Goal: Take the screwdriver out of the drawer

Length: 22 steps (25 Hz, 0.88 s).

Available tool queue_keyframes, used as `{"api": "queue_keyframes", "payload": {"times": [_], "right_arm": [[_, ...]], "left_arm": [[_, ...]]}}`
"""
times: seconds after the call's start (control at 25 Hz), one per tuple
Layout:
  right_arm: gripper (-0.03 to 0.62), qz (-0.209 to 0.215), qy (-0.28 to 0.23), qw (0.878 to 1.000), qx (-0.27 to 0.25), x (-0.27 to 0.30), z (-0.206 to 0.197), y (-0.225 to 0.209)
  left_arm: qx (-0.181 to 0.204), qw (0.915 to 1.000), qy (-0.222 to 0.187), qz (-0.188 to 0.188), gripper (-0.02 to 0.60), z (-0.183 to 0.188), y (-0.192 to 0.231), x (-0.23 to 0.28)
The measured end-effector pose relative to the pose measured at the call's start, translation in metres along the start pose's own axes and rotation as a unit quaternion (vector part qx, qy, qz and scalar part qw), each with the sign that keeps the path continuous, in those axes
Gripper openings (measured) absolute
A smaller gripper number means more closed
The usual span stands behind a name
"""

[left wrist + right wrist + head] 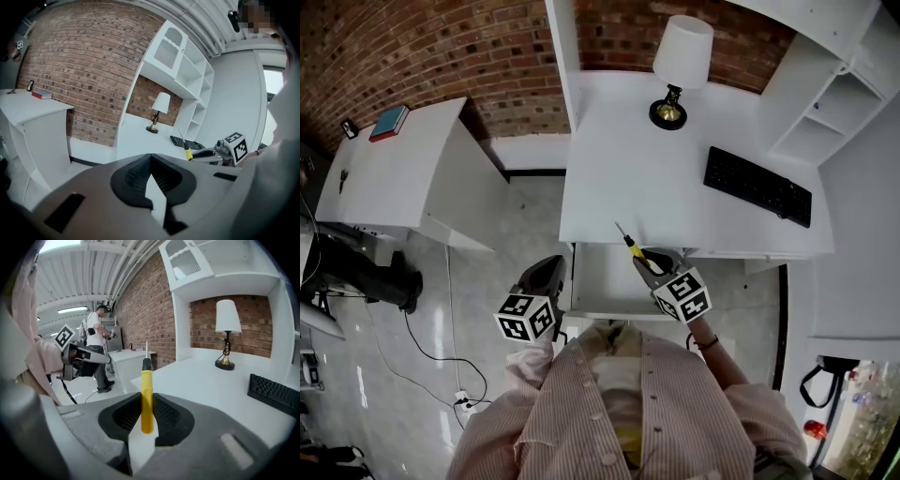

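Observation:
The screwdriver has a yellow handle and a thin metal shaft. My right gripper is shut on the handle and holds it above the open white drawer, at the desk's front edge. In the right gripper view the yellow handle stands upright between the black pads, shaft pointing away. My left gripper hangs left of the drawer, over the floor. In the left gripper view its pads meet at the tips with nothing between them, and the screwdriver shows to the right.
The white desk carries a lamp at the back and a black keyboard on the right. White shelves stand far right. A white side cabinet holds a book. Cables lie on the floor.

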State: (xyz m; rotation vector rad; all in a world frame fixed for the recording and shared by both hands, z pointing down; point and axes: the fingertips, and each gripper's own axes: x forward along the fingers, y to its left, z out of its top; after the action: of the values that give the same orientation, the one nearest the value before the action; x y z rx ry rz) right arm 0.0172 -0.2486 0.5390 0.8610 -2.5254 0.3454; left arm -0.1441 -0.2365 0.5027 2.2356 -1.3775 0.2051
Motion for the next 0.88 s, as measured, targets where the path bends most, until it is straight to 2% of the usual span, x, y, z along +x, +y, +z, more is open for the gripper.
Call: {"api": "queue_keyframes", "payload": {"times": [0.24, 0.44, 0.68, 0.88], "right_arm": [[0.077, -0.028, -0.062, 0.997, 0.042, -0.016, 0.033, -0.008], [0.077, -0.051, -0.119, 0.986, 0.1, -0.031, 0.056, -0.019], [0.077, -0.077, -0.16, 0.978, 0.11, -0.051, 0.079, -0.028], [0.078, -0.088, -0.194, 0.97, 0.12, -0.065, 0.096, -0.034]], "left_arm": [[0.03, 0.9991, -0.028, 0.0, -0.002, 0.028, -0.004, -0.008], [0.043, 0.9974, -0.057, 0.0, -0.002, 0.05, -0.008, -0.013], [0.072, 0.9944, -0.077, 0.002, -0.002, 0.071, -0.015, -0.019], [0.08, 0.9921, -0.097, 0.003, -0.002, 0.085, -0.02, -0.022]]}}
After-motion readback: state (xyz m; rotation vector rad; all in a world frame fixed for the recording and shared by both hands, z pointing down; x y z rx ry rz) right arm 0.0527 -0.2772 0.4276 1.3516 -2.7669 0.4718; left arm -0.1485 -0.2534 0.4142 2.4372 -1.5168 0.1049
